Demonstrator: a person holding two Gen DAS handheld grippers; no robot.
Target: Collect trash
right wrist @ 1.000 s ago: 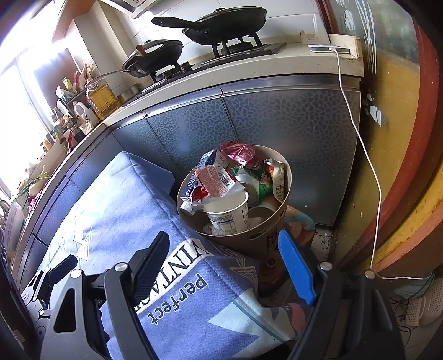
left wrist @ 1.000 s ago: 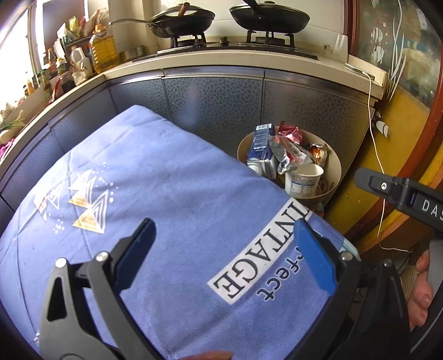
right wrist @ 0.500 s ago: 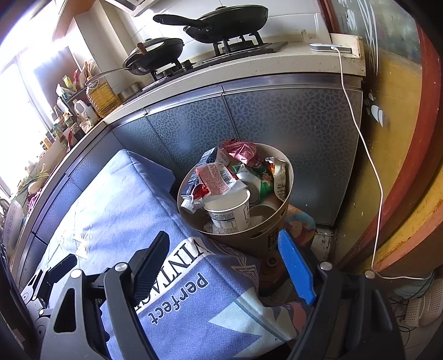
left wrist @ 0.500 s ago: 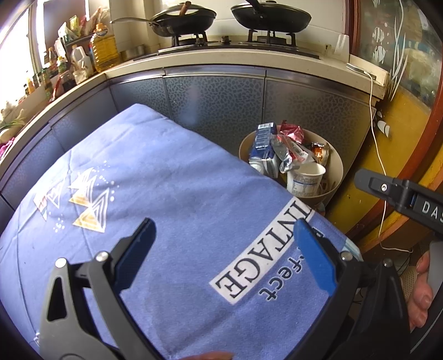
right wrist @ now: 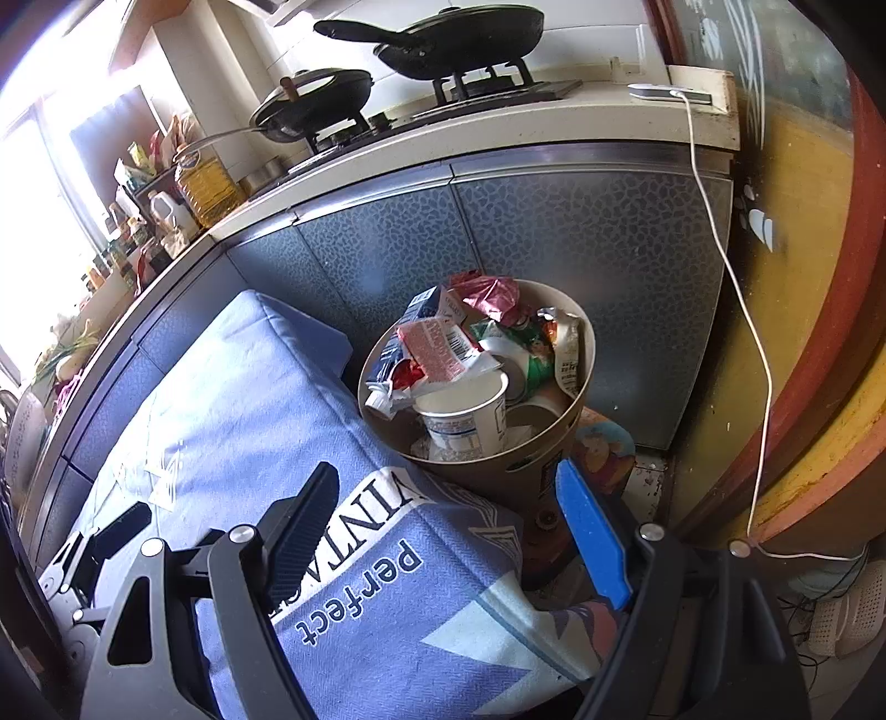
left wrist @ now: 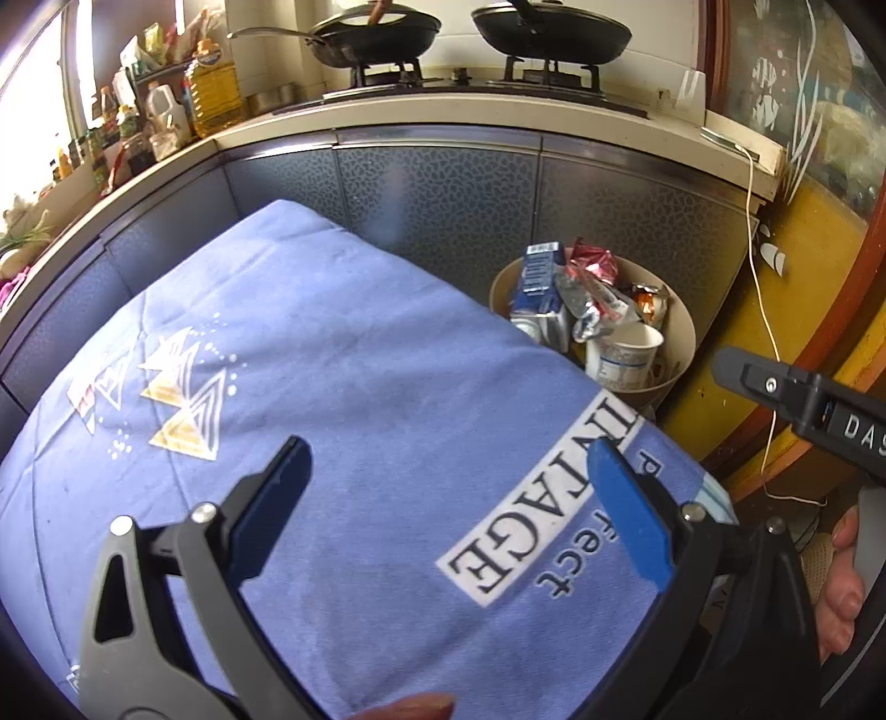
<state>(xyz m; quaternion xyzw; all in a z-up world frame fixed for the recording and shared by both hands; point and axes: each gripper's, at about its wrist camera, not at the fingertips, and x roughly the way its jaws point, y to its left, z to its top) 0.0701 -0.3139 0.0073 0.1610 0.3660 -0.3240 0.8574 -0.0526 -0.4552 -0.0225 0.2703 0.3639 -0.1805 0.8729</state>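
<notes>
- Trash bin, a round tan tub heaped with wrappers, a blue carton and a white paper cup, stands on the floor against the grey cabinet front, just past the corner of the blue-cloth-covered surface
- Right claw is the nearer one; the bin lies straight ahead of it and slightly to its right, the tub wall showing between its tips; its fingers stand wide apart and hold nothing
- Left claw hangs over the cloth, also spread wide and empty; from it the bin lies ahead and off to the right, well apart, beyond the cloth's edge
- The bin has no long axis to speak of, being round with its mouth upward; the cup stands upright at the near rim, the carton leans at the left side
- By my judgement the coming move turns on the right claw going forward and down over the cloth corner to reach the near rim or the cup; the left would have to cross the whole surface
- In the way: the hanging cloth corner with its "VINTAGE" print just before the bin; a white cable dropping from the stove counter to the right of the tub; the yellow wall close behind leaves little room on that side
- Two black pans sit on the burners above, well clear
</notes>
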